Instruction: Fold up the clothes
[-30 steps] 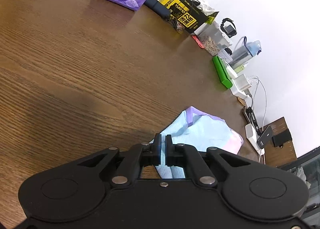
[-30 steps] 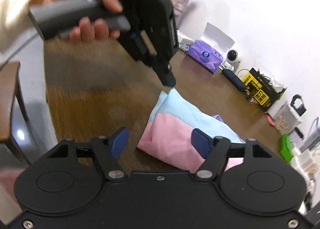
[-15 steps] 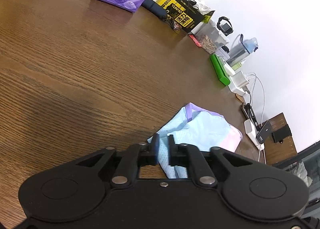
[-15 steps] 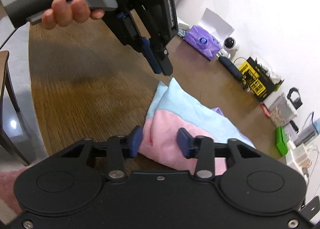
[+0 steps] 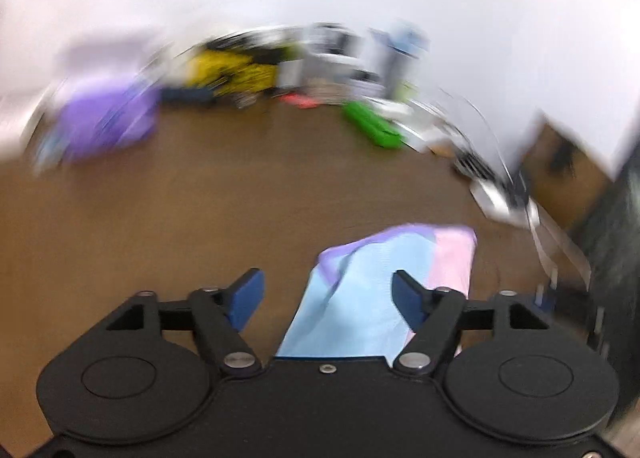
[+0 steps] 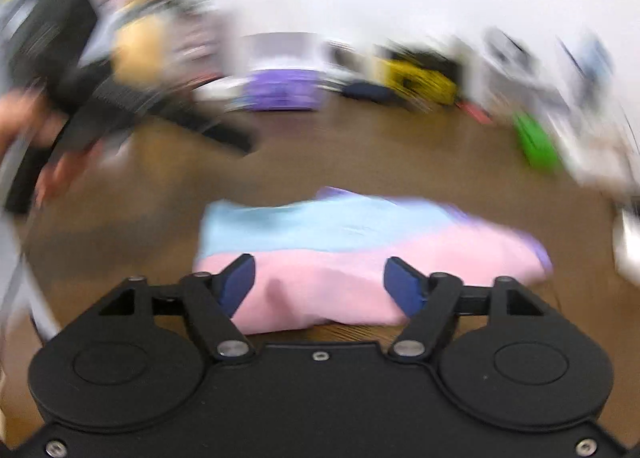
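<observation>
A folded garment [image 6: 360, 242] in light blue, pink and purple lies on the brown wooden table [image 6: 280, 162]. In the right wrist view my right gripper [image 6: 319, 282] stands open just in front of its pink near edge, with nothing between the blue pads. In the left wrist view the same garment [image 5: 360, 298] reaches between the spread fingers of my left gripper [image 5: 328, 294], which is open and grips nothing. The left gripper's body [image 6: 80, 98] and the hand holding it appear blurred at the far left of the right wrist view. Both views are smeared by motion.
Along the wall at the table's back stand a purple tissue pack [image 5: 104, 118], a yellow and black box [image 5: 236, 70], a green object [image 5: 372, 126] and white chargers with cables [image 5: 492, 194]. Bare wood lies left of the garment.
My left gripper has let go of the garment's light blue corner and opened wide. The right gripper opened again after narrowing. Both cameras swung quickly, and the garment now lies flat.
</observation>
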{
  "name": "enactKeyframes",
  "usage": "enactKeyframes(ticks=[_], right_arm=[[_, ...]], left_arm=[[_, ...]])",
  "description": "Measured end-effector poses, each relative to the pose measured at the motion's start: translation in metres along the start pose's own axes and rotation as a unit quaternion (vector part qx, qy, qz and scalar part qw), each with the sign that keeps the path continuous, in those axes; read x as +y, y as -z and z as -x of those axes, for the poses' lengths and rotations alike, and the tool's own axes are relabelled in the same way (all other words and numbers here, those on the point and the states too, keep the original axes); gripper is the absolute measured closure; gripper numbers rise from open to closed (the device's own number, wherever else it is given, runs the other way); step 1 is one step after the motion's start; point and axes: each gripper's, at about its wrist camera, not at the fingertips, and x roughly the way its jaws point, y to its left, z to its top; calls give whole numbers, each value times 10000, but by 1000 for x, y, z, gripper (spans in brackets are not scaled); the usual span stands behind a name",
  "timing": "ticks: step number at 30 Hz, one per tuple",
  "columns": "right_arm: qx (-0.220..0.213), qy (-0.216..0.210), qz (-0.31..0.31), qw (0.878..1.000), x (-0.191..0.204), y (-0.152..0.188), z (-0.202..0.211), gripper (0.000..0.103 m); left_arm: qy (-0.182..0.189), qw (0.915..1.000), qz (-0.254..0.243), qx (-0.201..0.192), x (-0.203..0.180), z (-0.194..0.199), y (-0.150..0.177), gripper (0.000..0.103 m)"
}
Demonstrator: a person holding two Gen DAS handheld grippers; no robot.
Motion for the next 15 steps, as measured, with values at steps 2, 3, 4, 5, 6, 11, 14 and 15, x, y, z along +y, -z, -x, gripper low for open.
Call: enactKeyframes(ticks=[2, 3, 4, 5, 6, 11, 14, 15], right_arm=[[169, -114, -868, 9960, -24, -3, -3, 25], [267, -212, -1227, 9919, -33, -2, -6, 25], [346, -291, -1516, 9874, -40, -2, -9, 25], [374, -322, -1626, 9855, -41, -1, -12, 25], [401, -353, -1736, 9834, -43, 0, -15, 25], [540, -507, -2280, 9708, -49, 4, -32, 25], [605, -593, -2619, 9614, -53, 7, -42, 25], [567, -603, -2787, 9568, -55, 7, -43, 25]], left_arm=[[-32, 9966, -622, 540, -16, -28, -14, 22], [30, 9945, -683, 799, -18, -41, -20, 22], [140, 9933, -633, 952, -18, -50, -24, 22], [257, 9918, -576, 1108, -17, -60, -28, 22], [428, 9897, -468, 1280, -13, -74, -33, 22], [813, 9822, -268, 1674, 6, -108, -37, 24], [1135, 9767, -173, 1813, 12, -115, -38, 24], [1219, 9743, -193, 1883, 15, -120, -39, 24]])
